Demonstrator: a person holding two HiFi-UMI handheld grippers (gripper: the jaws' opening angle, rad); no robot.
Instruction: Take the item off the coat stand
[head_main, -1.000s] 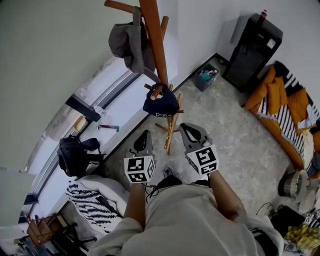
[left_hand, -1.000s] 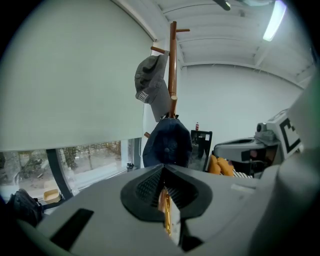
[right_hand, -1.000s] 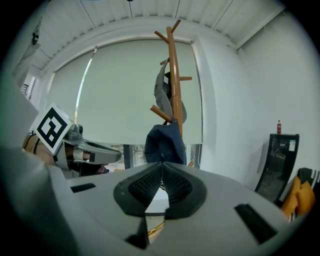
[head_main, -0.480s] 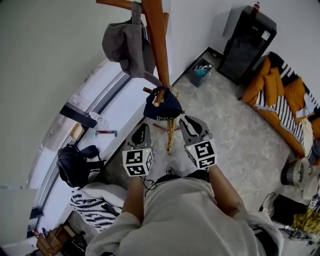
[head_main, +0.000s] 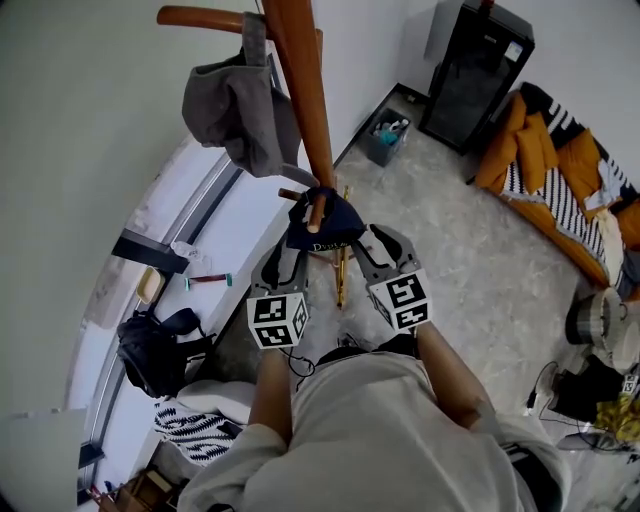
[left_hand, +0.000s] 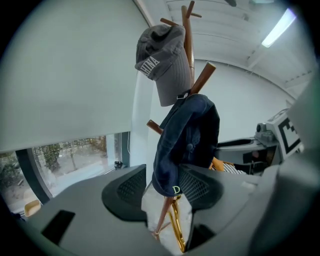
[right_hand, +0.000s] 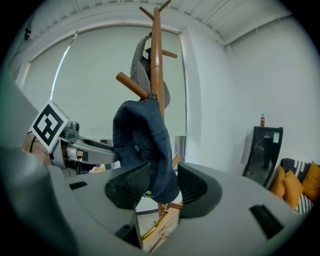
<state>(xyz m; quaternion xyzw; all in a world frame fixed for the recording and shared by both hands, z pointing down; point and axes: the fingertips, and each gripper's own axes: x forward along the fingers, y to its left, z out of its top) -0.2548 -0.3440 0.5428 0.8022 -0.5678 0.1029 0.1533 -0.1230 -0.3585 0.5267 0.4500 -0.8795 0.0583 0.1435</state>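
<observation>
Both grippers have crept forward since a second ago and now bracket the navy cap (head_main: 322, 224), where earlier their tips sat short of it on the near side. From the head view the left gripper (head_main: 283, 266) lies at the cap's left edge and the right gripper (head_main: 380, 246) at its right edge, each marker cube turned back toward the person. That cap hangs on a low peg (head_main: 317, 208) of the wooden coat stand (head_main: 300, 90), and the peg's end pokes out above the crown. Higher on the same pole a grey cap (head_main: 235, 105) droops from another peg. In the left gripper view the left gripper (left_hand: 162, 189) has its jaws spread, and the navy cap (left_hand: 187, 142) hangs down into the gap between them, its lower edge crossing in front of the right pad; no squeeze on the cloth shows. In the right gripper view the right gripper (right_hand: 162, 189) is likewise spread, the navy cap (right_hand: 142, 145) dangling between its pads with light showing on either side. Far right on the speckled floor (head_main: 470, 260) stands a black cabinet (head_main: 475, 75) with orange cushions (head_main: 530, 150) beside it, and a black backpack (head_main: 150, 350) lies at the near left under the window
</observation>
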